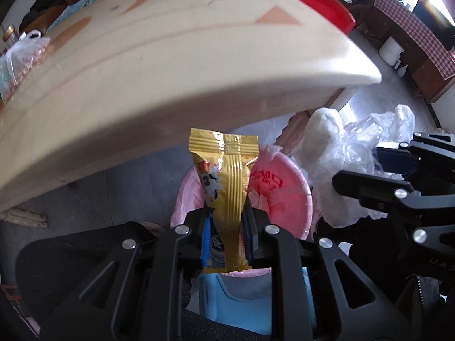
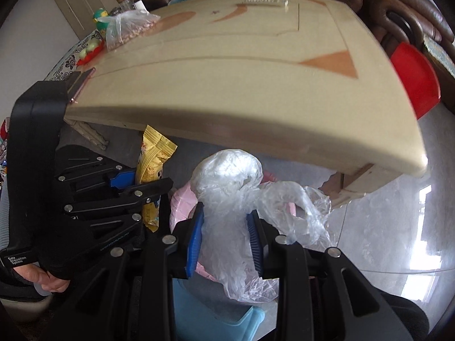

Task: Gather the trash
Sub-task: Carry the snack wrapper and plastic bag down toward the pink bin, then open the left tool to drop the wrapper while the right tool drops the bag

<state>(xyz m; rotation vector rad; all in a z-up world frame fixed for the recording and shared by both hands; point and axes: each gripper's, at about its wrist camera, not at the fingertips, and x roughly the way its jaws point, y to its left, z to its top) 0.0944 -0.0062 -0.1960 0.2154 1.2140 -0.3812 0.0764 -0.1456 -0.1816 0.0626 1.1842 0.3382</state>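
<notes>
The yellow snack wrapper (image 1: 227, 199) is pinched in the left hand-held gripper (image 1: 226, 227), which is squeezed tight on it. The wrapper stands up long-ways, pointing away from the gripper. Right behind and under it is the pink-lined trash bin (image 1: 284, 199). So the bin lies straight ahead of the left gripper, and I think the wrapper only needs to be let go to drop in.

The crumpled clear plastic bag (image 2: 236, 199) sits between the blue pads (image 2: 194, 244) of the right hand-held gripper (image 2: 226, 241). That gripper is partly closed on the bag and holds it. The pink bin (image 2: 182, 201) shows only a little here, behind the bag and a bit to its left. The left gripper looks nearer to the bin's middle.

The bench (image 1: 170, 71) hangs over the scene just behind the bin.

Much of the bin is hidden by the wrapper, the bag and the grippers. I cannot tell how full it is. A blue thing (image 1: 241, 307) below the grippers is cut off, and I cannot tell what it is.
</notes>
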